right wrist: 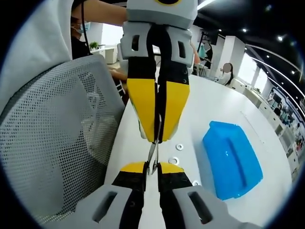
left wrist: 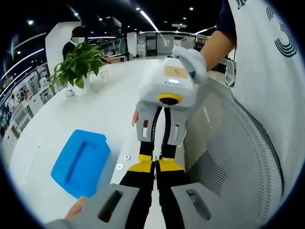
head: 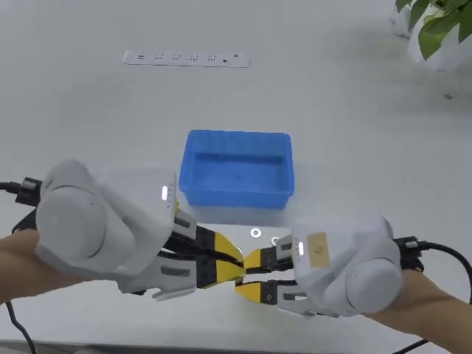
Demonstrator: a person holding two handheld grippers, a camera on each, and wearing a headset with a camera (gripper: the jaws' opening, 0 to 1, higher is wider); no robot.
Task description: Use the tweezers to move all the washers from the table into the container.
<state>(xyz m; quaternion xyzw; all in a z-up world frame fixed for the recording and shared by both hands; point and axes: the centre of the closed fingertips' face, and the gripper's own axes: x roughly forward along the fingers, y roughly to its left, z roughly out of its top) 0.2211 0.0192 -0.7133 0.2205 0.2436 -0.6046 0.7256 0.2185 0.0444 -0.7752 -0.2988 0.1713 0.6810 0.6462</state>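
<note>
The blue container (head: 236, 168) stands open at mid-table, also in view as the container (left wrist: 80, 162) and the container (right wrist: 232, 157). Two washers (head: 255, 233) lie on the table just in front of it; the washers (left wrist: 127, 157) and the washers (right wrist: 179, 147) are small silver rings. Near the front edge my left gripper (head: 230, 262) and right gripper (head: 249, 274) meet tip to tip. Thin metal tweezers (right wrist: 154, 145) run between them. My left gripper (right wrist: 158, 128) is shut on one end, and my right gripper (right wrist: 152, 168) is shut on the other. My left gripper (left wrist: 155, 166) faces the right gripper (left wrist: 153, 156).
A white power strip (head: 186, 58) lies at the back of the table. A potted plant (head: 435, 26) stands at the far right corner. A mesh chair (left wrist: 233, 162) sits close to the table's front edge.
</note>
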